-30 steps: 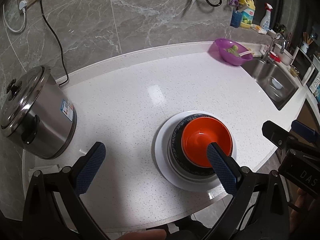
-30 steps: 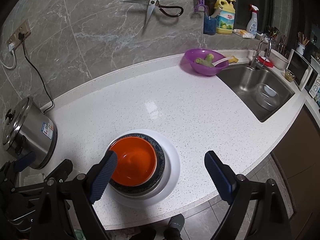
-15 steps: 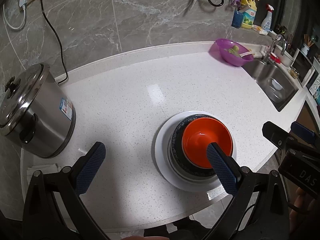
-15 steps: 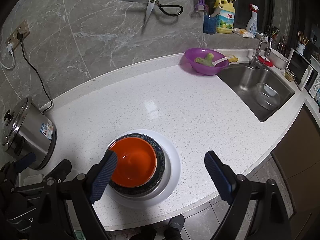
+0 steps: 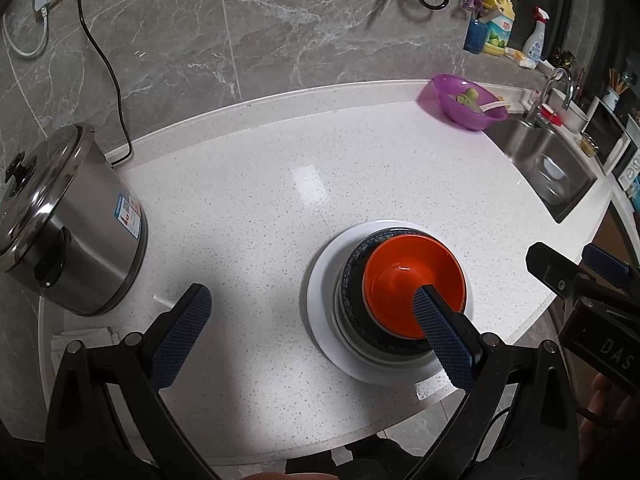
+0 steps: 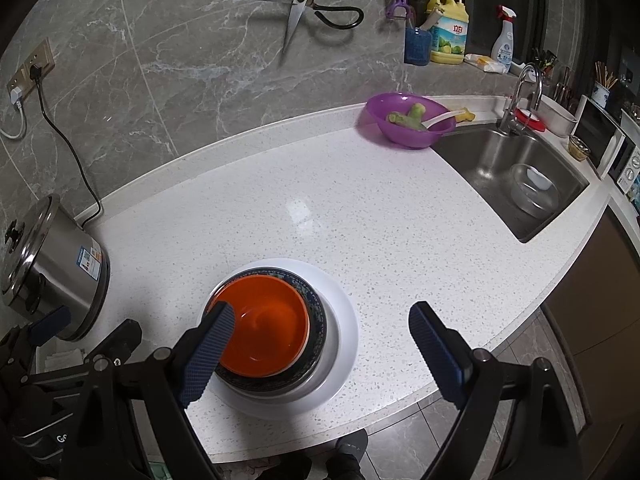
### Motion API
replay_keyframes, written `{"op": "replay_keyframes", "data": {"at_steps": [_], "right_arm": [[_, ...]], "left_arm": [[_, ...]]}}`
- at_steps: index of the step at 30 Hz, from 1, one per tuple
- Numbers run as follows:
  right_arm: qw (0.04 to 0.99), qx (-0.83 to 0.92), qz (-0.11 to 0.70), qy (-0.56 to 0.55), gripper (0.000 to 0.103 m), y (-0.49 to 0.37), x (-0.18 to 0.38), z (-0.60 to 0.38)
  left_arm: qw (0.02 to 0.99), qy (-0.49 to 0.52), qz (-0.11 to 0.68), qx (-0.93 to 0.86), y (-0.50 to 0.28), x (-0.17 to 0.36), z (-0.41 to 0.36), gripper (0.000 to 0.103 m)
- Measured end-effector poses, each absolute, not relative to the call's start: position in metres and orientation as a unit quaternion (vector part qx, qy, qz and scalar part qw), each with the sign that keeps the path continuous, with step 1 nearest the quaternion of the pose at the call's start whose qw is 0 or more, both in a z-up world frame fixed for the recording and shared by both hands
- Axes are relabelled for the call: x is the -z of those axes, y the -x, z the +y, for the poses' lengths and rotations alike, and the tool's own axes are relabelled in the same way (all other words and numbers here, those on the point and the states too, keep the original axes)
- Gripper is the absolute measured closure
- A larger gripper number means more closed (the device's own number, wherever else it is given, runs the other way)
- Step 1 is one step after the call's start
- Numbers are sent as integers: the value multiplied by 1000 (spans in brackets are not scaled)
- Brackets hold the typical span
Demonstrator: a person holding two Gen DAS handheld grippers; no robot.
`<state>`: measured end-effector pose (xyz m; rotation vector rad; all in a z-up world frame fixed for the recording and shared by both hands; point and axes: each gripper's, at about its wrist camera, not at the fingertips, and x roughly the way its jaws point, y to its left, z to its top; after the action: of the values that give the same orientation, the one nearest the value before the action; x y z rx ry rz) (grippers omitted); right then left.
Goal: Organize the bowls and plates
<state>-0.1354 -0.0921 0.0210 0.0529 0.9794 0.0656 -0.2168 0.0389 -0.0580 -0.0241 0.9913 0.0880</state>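
Note:
An orange bowl sits nested in a dark patterned bowl, which stands on a white plate near the counter's front edge. My left gripper hangs open above the counter, its right finger over the orange bowl and its left finger over bare counter. My right gripper is open too, held above the stack with its left finger in front of the orange bowl's rim. Nothing is held by either. The right gripper's body shows at the right edge of the left wrist view.
A steel pot with a lid and cord stands at the left. A purple bowl with green scraps sits by the sink, which holds a glass bowl. Scissors hang on the marble wall; bottles line the ledge.

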Motion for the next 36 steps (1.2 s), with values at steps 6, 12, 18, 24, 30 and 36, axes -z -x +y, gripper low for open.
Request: {"op": "replay_keyframes", "data": {"at_steps": [6, 12, 18, 24, 30, 36], "right_arm": [[881, -32, 471, -25, 12, 135, -21, -93], [882, -32, 470, -25, 12, 135, -21, -93], [881, -33, 472, -25, 12, 135, -20, -94], [880, -33, 473, -25, 12, 134, -20, -94], [881, -33, 472, -24, 12, 134, -20, -93], [881, -34, 472, -24, 12, 134, -20, -95]], "left_arm": [[878, 12, 477, -42, 217, 58, 38, 1], [879, 13, 476, -43, 217, 59, 36, 1], [878, 14, 476, -44, 218, 60, 34, 1], [878, 14, 477, -44, 218, 60, 33, 1], [878, 14, 477, -44, 218, 60, 33, 1], [878, 14, 476, -44, 218, 60, 33, 1]]}}
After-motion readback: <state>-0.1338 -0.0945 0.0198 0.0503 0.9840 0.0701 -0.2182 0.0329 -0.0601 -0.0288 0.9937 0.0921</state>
